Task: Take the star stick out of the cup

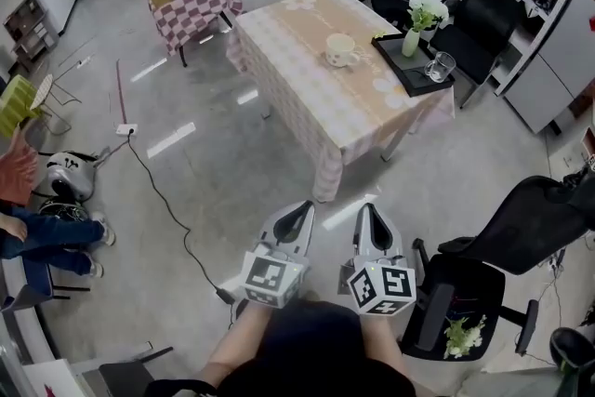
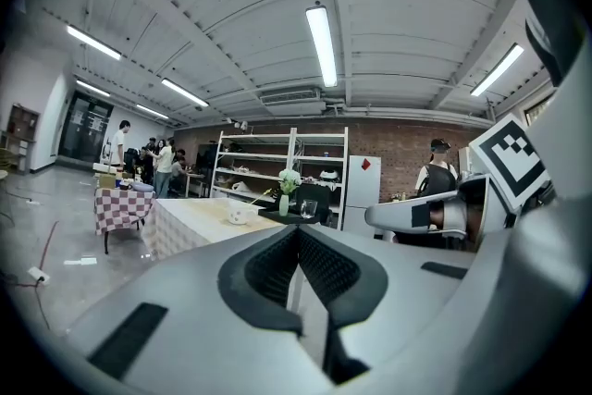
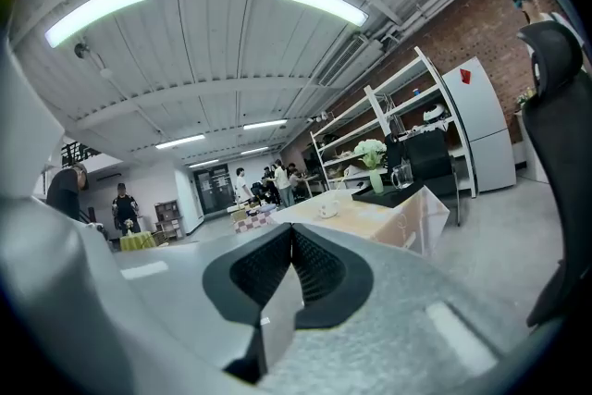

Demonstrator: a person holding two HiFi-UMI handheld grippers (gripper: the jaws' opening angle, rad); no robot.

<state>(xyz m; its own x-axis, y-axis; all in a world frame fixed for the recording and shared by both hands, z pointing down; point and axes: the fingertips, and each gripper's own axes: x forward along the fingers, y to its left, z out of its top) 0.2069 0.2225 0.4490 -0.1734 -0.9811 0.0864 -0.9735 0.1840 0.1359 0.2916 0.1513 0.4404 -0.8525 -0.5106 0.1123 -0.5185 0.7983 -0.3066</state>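
A white cup [image 1: 340, 49] stands on the long table with the pale checked cloth [image 1: 307, 79], far ahead of me. It also shows small in the left gripper view [image 2: 240, 214] and the right gripper view [image 3: 326, 209]. The star stick is too small to make out. My left gripper [image 1: 302, 211] and right gripper [image 1: 368, 214] are held side by side over the floor, well short of the table. The left gripper [image 2: 297, 231] is shut with nothing between its pads. Shut and empty too is the right gripper [image 3: 292, 231].
A black tray [image 1: 409, 74] on the table's right end holds a vase of white flowers [image 1: 423, 19] and a glass [image 1: 440, 67]. A black office chair [image 1: 483, 293] stands close at my right. A cable [image 1: 158, 195] crosses the floor. A small checked table [image 1: 191, 9] and shelves stand behind.
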